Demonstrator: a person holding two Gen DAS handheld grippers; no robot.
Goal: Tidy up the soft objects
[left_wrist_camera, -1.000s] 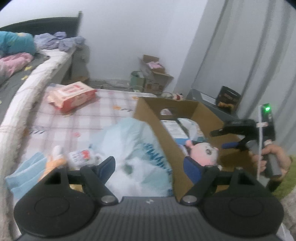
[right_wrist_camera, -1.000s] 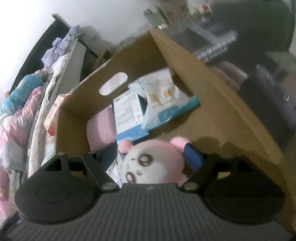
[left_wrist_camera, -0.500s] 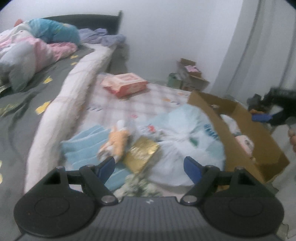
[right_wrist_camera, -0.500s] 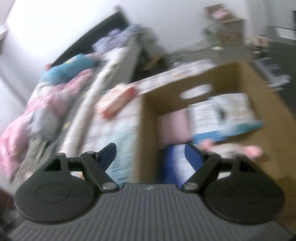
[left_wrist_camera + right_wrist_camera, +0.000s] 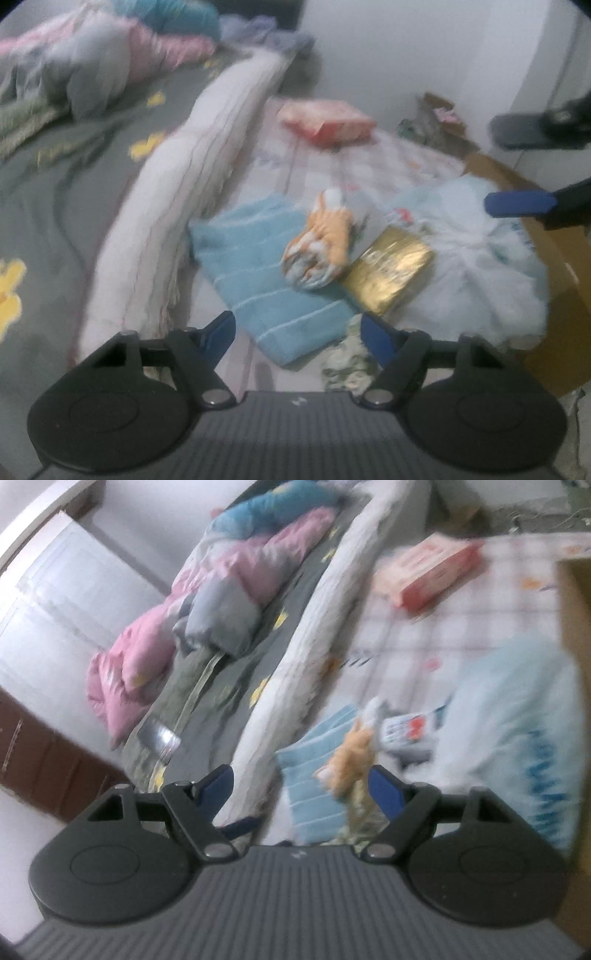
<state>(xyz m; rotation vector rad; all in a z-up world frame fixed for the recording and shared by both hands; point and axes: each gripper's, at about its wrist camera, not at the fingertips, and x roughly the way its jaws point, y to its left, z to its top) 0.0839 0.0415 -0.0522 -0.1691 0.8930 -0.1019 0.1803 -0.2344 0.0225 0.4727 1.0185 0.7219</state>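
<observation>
The small orange and white plush toy (image 5: 321, 242) lies on the checked sheet, ahead of the left claw (image 5: 297, 332) and a bit to its right. It rests partly on the folded light blue towel (image 5: 258, 266), and its far side touches the shiny gold packet (image 5: 391, 269). Only the left view shows that gold packet. In the right view the plush toy (image 5: 351, 764) looks blurry and sits just in front of the right claw (image 5: 301, 786), near its right finger. Only the right view shows the small white packet with red print (image 5: 406, 731) clearly, just past the toy.

Both claws are spread wide and hold nothing.

Right of the toy lies the big pale blue plastic bag (image 5: 476, 266), and it touches the brown cardboard box (image 5: 561, 295). Far ahead lies the pink and red wrapped pack (image 5: 328, 123). To the left is the bed with the pink and grey quilt (image 5: 192, 609).
</observation>
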